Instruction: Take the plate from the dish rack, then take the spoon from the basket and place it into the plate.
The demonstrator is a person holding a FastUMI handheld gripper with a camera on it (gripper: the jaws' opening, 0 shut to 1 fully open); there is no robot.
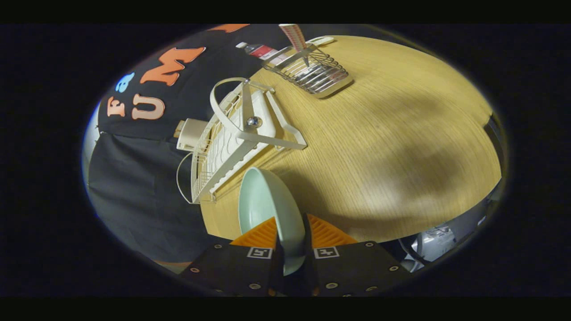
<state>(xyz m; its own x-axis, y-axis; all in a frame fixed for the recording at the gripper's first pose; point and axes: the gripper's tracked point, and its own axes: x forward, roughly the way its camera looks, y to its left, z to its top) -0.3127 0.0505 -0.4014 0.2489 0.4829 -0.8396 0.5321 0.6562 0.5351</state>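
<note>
The wooden table [401, 133] is lying bare beside the white dish rack [232, 142], already emptied of its plate. The spoon is still waiting in the wire basket [312, 71] beyond. The gripper [291, 236] is clamping the pale green plate [263, 205] on edge between its fingers.

Background stuff: light wood-grain table [401, 133] with soft shadows lying across it. Clear plastic bottle with a red label [261, 50] lying on its side at the far edge by the black cloth wall. There's also a cream boxy plastic thing [189, 133] against the cloth, can't tell what it is.
</note>
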